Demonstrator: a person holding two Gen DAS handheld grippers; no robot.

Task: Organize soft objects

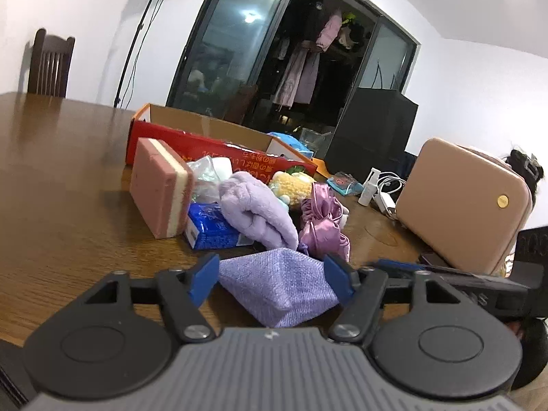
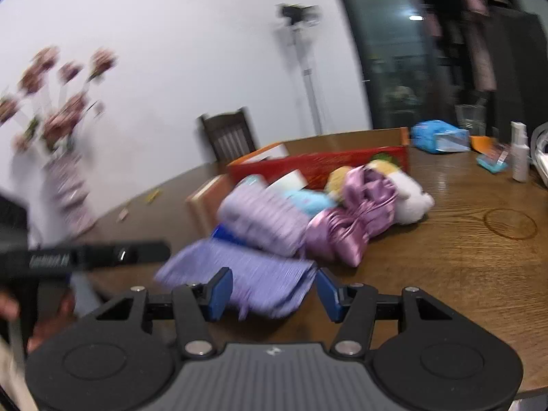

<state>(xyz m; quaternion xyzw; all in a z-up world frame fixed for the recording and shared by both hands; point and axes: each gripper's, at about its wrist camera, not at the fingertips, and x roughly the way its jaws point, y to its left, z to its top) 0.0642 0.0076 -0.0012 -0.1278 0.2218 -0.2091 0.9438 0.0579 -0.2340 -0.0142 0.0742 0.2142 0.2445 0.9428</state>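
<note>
Cloth comes first: a lilac microfibre cloth (image 1: 279, 282) lies crumpled on the wooden table (image 1: 68, 178), nearest of all the soft things. The left gripper (image 1: 272, 279) straddles it with its blue pads standing off either side, jaws parted and gripping nothing. In the blurred right wrist view the right gripper (image 2: 274, 293) is likewise spread, the same cloth (image 2: 239, 274) lying between and just ahead of its fingers; I see no pad pressing on it.

The cloth should be light, limp and slightly grippy, so it will sag and trail if pinched at one corner. A raised fold or the ridge along its middle looks like the best place to bite.

Just beyond sits a fluffy lavender towel roll (image 1: 257, 209), bulky but compressible, best squeezed across its middle. Beside it, a pink satin pouch or scrunchie bundle (image 1: 322, 226) looks slippery; a gathered knot would hold better than the smooth face. A blue tissue pack (image 1: 212, 231) lies under the roll's edge, and a pink and cream sponge (image 1: 161, 191) leans upright to the left, springy and easy to clamp.

Farther back are a yellow plush toy (image 1: 291, 185) and the open red cardboard box (image 1: 219, 144), probably the destination.
</note>
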